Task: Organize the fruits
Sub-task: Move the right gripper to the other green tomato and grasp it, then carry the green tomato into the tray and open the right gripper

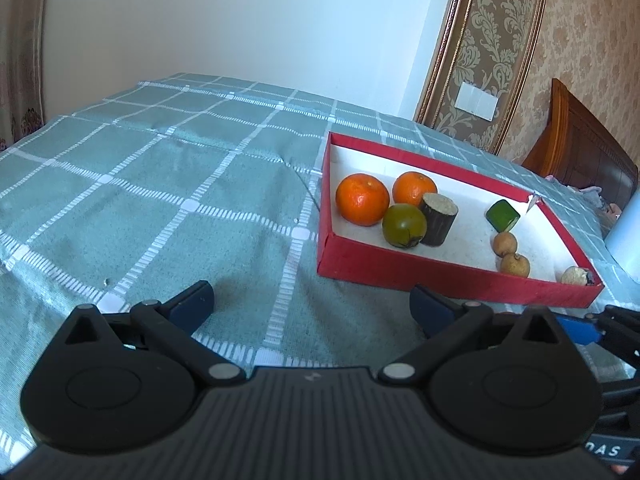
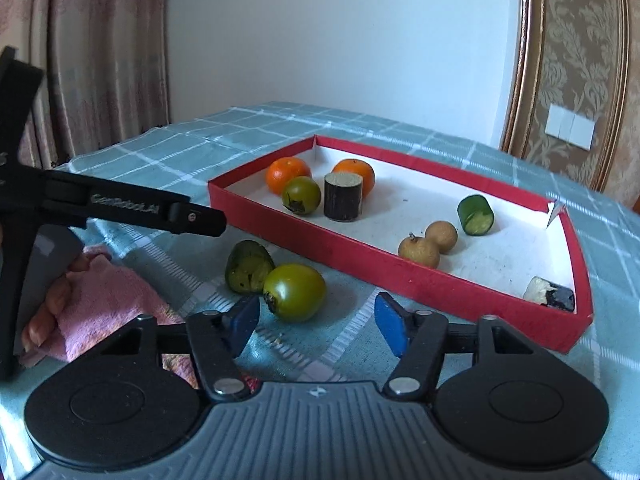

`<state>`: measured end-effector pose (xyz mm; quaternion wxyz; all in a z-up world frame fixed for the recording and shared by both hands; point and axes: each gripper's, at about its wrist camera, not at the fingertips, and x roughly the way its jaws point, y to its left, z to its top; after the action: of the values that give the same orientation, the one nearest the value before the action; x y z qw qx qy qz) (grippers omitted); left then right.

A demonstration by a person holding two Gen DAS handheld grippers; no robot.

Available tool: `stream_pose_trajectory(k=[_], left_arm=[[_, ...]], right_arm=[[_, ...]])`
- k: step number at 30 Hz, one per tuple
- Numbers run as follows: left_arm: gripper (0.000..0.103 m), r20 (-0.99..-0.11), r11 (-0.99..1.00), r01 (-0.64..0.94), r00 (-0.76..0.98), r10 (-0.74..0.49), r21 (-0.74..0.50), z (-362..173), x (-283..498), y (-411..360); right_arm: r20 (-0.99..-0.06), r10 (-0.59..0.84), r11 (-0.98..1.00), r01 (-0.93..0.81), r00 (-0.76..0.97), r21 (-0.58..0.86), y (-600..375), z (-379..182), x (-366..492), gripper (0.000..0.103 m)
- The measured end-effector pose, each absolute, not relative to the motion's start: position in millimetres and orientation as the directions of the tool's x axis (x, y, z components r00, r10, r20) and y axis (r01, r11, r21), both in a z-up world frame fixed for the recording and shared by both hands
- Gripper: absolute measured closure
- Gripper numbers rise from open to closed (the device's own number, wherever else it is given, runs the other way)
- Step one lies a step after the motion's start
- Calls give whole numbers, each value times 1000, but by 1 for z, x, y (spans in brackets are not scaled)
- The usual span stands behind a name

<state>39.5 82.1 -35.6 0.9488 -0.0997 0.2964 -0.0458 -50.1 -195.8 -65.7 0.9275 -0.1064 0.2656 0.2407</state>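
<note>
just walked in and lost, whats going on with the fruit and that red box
A person with a gripper in each hand is sorting fruit into the red box on the checked cloth. Two oranges, a green fruit and small brown ones already lie inside. Two green fruits are still on the cloth outside it. The right gripper sits just short of the nearer one, jaws apart, not gripping. The left gripper is open and empty.

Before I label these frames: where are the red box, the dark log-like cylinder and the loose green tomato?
red box (image 2: 320,236): right wrist view, near wall.
dark cylinder (image 2: 342,200): right wrist view, side.
loose green tomato (image 2: 296,290): right wrist view, skin.
</note>
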Motion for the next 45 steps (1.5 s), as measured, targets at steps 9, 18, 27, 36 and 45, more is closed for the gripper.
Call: stream_pose_trajectory(k=[9, 18, 27, 36, 45], left_arm=[[0, -552, 975, 28, 821, -149, -220, -36, 39, 83], [0, -552, 975, 28, 821, -148, -220, -36, 39, 83], [0, -552, 975, 28, 820, -148, -219, -36, 39, 83], [0, -553, 975, 28, 820, -148, -219, -36, 40, 84], [0, -553, 975, 28, 820, -148, -219, -36, 40, 83]], right_arm=[[-560, 376, 852, -513, 739, -106, -178, -68, -42, 49], [-560, 394, 850, -521, 728, -80, -179, -67, -44, 68], [-558, 374, 868, -492, 741, -71, -185, -65, -46, 68], [-501, 374, 892, -451, 780, -37, -207, -51, -55, 68], [-469, 327, 932, -363, 820, 14, -240, -40, -45, 68]])
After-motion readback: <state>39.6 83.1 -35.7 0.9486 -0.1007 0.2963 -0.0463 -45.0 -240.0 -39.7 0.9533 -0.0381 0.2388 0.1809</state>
